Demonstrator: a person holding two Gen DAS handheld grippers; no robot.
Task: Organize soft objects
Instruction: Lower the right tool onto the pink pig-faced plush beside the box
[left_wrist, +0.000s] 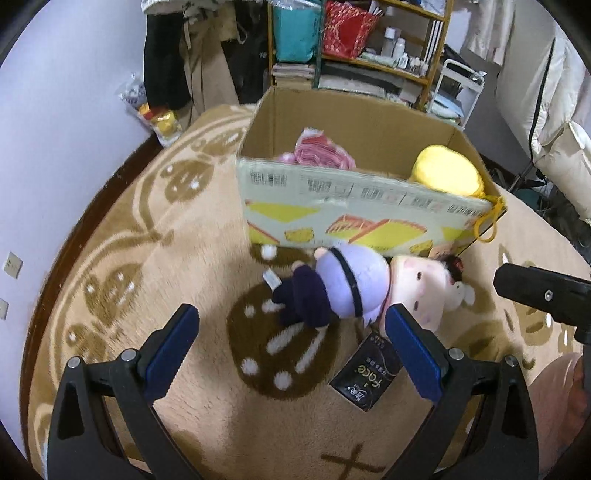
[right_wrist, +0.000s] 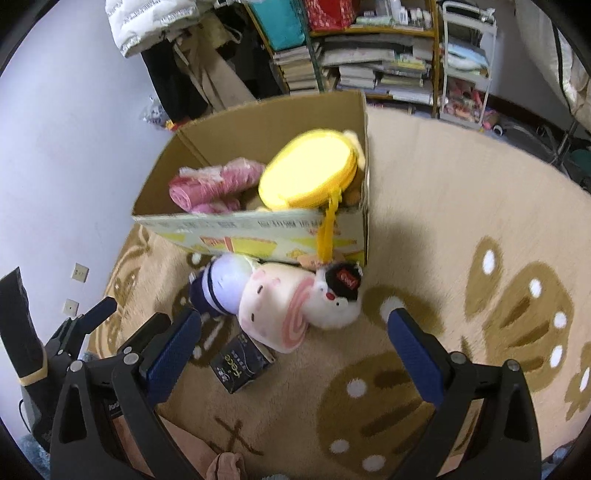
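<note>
Both grippers hang over the rug (left_wrist: 207, 258) with jaws spread wide and nothing between them: the left gripper (left_wrist: 291, 343) sits at 6 o'clock in its own view, and the right gripper (right_wrist: 295, 343) likewise in its own. The doll (left_wrist: 351, 284) lies on its side on the rug, up against the front wall of the box (left_wrist: 332, 206), its dark feet pointing to 9 o'clock and its pale head to 3 o'clock in the left view. A small white plush (right_wrist: 338, 299) with a black cap rests against the doll's head. Just beside the doll, toward 6 o'clock, a black packet (right_wrist: 240, 363) lies flat on the rug. Inside the open box a yellow plush (right_wrist: 308, 173) fills the 3 o'clock corner, its yellow cord (right_wrist: 327, 229) hanging over the front wall, and a pink bundle (right_wrist: 214, 184) lies at the 9 o'clock side. Behind the box, at 12 o'clock, stands a crowded shelf (right_wrist: 369, 55)
</note>
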